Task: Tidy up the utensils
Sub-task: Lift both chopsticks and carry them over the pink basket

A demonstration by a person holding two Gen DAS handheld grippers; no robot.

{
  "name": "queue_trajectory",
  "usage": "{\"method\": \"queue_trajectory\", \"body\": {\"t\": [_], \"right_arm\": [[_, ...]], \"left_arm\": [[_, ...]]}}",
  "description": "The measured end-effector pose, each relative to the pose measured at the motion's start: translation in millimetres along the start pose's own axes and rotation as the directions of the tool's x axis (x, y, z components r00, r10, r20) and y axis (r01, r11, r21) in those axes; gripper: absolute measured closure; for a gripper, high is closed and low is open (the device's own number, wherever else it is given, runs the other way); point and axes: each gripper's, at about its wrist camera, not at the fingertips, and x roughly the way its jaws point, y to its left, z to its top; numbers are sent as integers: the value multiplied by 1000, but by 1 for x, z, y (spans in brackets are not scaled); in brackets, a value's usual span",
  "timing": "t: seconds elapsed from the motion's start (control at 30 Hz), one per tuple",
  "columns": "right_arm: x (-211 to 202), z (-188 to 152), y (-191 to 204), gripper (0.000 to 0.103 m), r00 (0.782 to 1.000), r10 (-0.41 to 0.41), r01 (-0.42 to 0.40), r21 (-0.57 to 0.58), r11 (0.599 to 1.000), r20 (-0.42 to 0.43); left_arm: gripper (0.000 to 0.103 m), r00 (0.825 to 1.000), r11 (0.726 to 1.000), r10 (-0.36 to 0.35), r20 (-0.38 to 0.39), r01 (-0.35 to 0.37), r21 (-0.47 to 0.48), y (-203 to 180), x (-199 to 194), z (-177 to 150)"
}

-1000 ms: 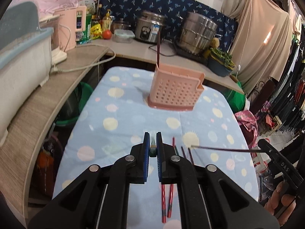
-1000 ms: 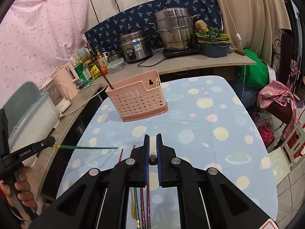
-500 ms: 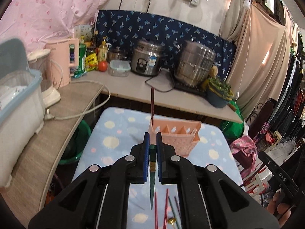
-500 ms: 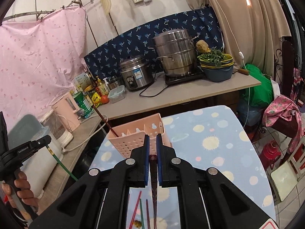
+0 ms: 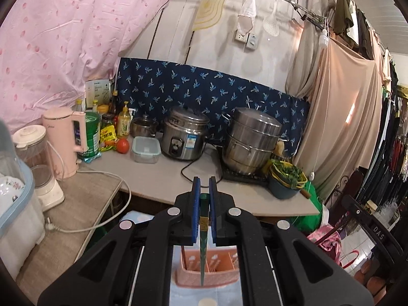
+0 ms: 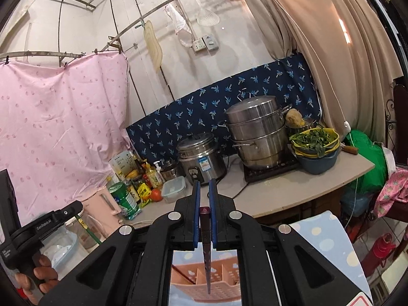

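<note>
A green chopstick (image 5: 203, 242) is hanging tip-down, clamped between the left gripper's (image 5: 204, 199) jaws, above the pink utensil basket (image 5: 216, 265). The right gripper (image 6: 204, 201) is pinching a dark red chopstick (image 6: 206, 250) likewise, its tip pointing down over the basket's compartments.

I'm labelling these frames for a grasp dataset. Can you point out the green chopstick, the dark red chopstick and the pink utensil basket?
green chopstick (image 5: 203, 250): left wrist view, mid-shaft below the blue pads.
dark red chopstick (image 6: 207, 257): right wrist view, mid-shaft below the pads.
pink utensil basket (image 5: 224, 278): left wrist view, perforated front wall.
</note>
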Motion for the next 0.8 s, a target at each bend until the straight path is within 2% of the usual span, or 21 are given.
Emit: {"method": "queue_trajectory", "body": {"t": [0.2,0.43,0.6,0.8], "right_arm": [[49,-5,1,96,999,-4,4,13,1000,-35],[95,-53,-18,96,987,-34,38,19,999,-158],[110,-79,-30,96,974,-46,54,27,998,-223],[112,-86,-35,91,970,-57,65,27,998,-235]], "left_arm": [[96,999,999,32,-4,-32,13,2,36,1],[96,995,999,49,-92,-49,0,19,78,-29],[96,986,998,59,-156,-62,-12,29,97,-52],[96,982,998,57,-182,-61,-19,32,101,-66]]}}
